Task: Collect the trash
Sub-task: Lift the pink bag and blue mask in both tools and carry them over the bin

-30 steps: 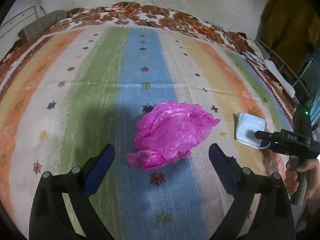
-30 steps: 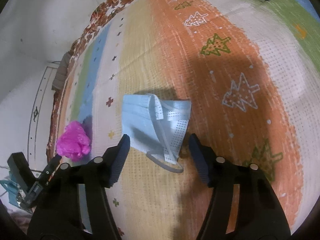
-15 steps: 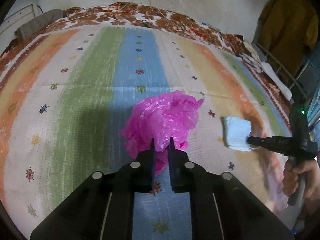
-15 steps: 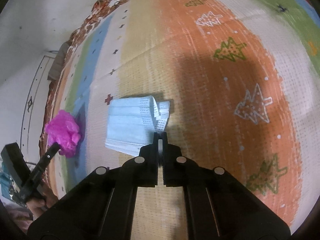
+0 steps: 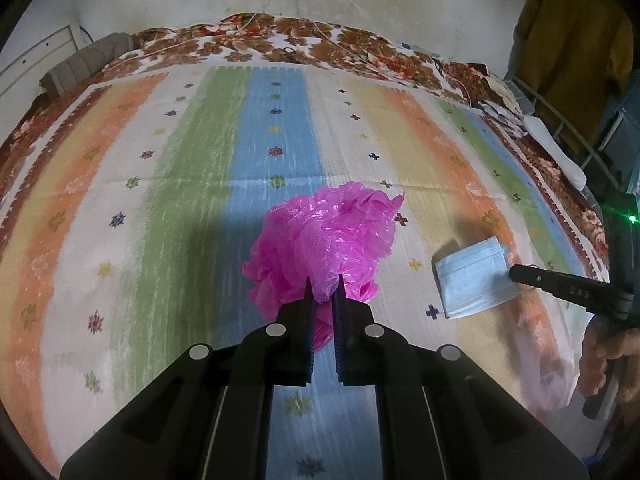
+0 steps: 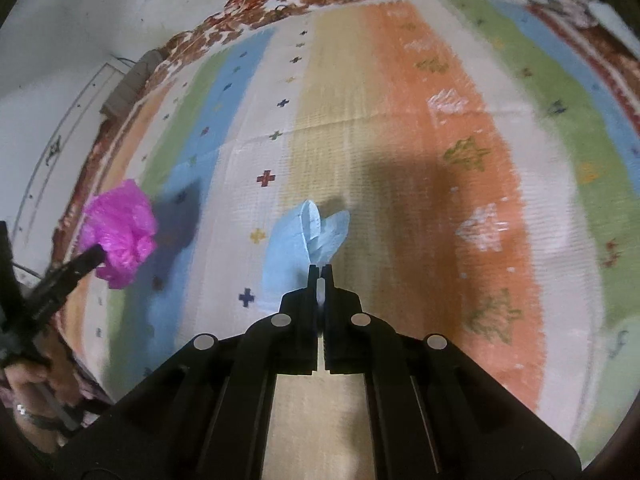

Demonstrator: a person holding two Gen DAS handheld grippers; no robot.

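A crumpled pink plastic bag (image 5: pixel 328 240) hangs just above the striped bed cover, pinched at its near edge by my left gripper (image 5: pixel 323 286), which is shut on it. The same pink bag (image 6: pixel 120 228) shows at the left of the right wrist view, with the left gripper (image 6: pixel 94 256) gripping it. A light blue face mask (image 6: pixel 300 244) is lifted off the cover, and my right gripper (image 6: pixel 320 270) is shut on its near edge. From the left wrist view the mask (image 5: pixel 472 280) hangs from the right gripper (image 5: pixel 514 270) at the right.
The striped bed cover (image 5: pixel 160 200) spans the whole bed over a floral blanket (image 5: pixel 300 40). A grey rolled cloth (image 5: pixel 84 64) lies at the far left corner. Clothes (image 5: pixel 576 32) hang by a metal rail at the right. A hand (image 5: pixel 608 364) holds the right gripper.
Both grippers went from open to shut, the left on the pink bag and the right on the mask. Both then rose, lifting bag and mask off the cover; the mask folded.
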